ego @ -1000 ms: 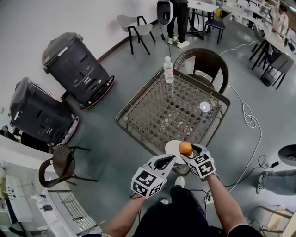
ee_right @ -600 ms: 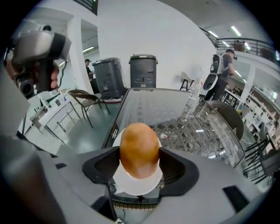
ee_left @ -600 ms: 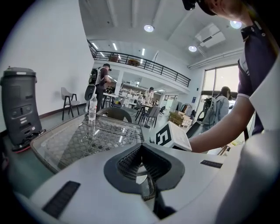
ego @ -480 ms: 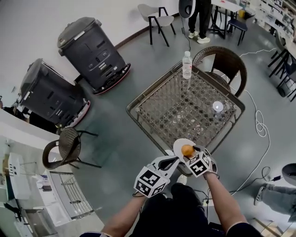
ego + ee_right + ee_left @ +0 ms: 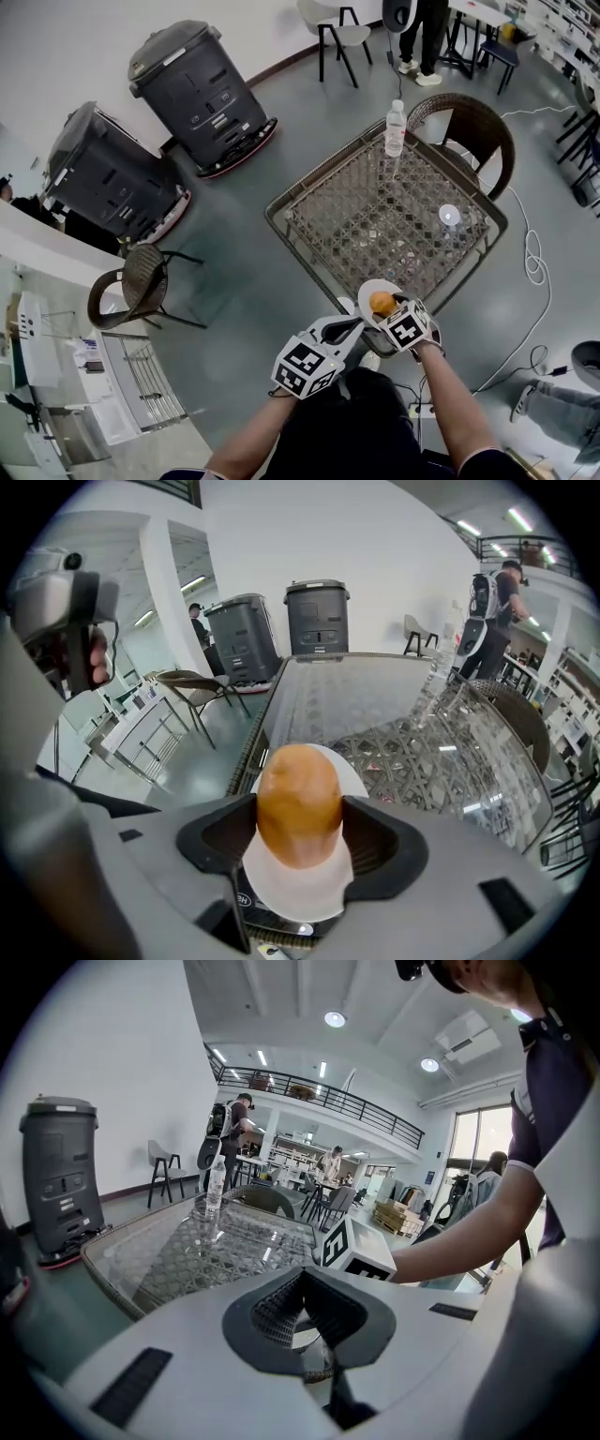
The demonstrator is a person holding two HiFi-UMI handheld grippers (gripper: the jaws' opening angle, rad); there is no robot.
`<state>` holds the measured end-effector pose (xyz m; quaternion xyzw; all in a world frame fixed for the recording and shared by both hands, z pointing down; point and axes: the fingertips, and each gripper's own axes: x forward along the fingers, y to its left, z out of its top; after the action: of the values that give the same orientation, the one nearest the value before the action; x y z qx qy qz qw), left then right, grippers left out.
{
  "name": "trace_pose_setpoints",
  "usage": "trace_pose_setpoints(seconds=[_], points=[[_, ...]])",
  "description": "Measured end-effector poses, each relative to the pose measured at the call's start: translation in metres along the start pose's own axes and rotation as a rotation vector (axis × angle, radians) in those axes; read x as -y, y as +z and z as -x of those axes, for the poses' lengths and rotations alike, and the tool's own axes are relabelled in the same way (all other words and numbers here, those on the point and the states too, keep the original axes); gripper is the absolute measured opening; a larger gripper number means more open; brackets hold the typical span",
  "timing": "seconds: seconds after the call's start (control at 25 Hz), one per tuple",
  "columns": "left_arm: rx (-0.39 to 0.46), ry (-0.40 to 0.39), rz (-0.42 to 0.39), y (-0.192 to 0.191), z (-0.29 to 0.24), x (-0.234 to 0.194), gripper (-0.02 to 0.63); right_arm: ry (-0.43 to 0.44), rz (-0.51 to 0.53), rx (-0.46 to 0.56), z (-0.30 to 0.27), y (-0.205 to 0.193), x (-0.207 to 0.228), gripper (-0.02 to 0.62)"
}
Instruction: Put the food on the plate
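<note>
A white plate lies on the near corner of the glass-topped wicker table. An orange-brown, egg-shaped piece of food hangs over the plate's near part, with my right gripper shut on it. In the right gripper view the food fills the gap between the jaws of the right gripper, and the plate shows just beneath. My left gripper hovers just left of the plate, off the table's edge. In the left gripper view the left gripper has its pads together on nothing.
A water bottle stands at the table's far corner and a small clear cup toward its right side. One wicker chair stands behind the table, another at left. Two dark machines stand by the wall. A cable lies on the floor.
The head view has shifted, so the table sits more to the right and higher. The right gripper still holds the food over the plate; the left gripper stays beside it.
</note>
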<state>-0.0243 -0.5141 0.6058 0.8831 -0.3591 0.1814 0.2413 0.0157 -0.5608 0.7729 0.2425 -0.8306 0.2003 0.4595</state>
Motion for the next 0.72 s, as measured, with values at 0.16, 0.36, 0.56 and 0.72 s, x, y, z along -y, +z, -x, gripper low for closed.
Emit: trace_pose_setpoints(seconds=[0.16, 0.36, 0.56, 0.72], points=[[-0.005, -0.032, -0.005, 0.005, -0.002, -0.007, 0.009, -0.002, -0.059, 0.004, -0.007, 0.002, 0.001, 0.289], [-0.017, -0.107, -0.046, 0.014, -0.01, -0.018, 0.009, -0.026, -0.137, 0.016, -0.01, 0.006, 0.009, 0.29], [-0.025, -0.199, -0.091, 0.027, -0.016, -0.027, 0.009, -0.074, -0.206, 0.032, 0.008, 0.012, 0.02, 0.29], [-0.013, -0.263, -0.123, 0.042, -0.023, -0.036, 0.009, -0.133, -0.295, 0.115, 0.033, 0.03, 0.034, 0.29]])
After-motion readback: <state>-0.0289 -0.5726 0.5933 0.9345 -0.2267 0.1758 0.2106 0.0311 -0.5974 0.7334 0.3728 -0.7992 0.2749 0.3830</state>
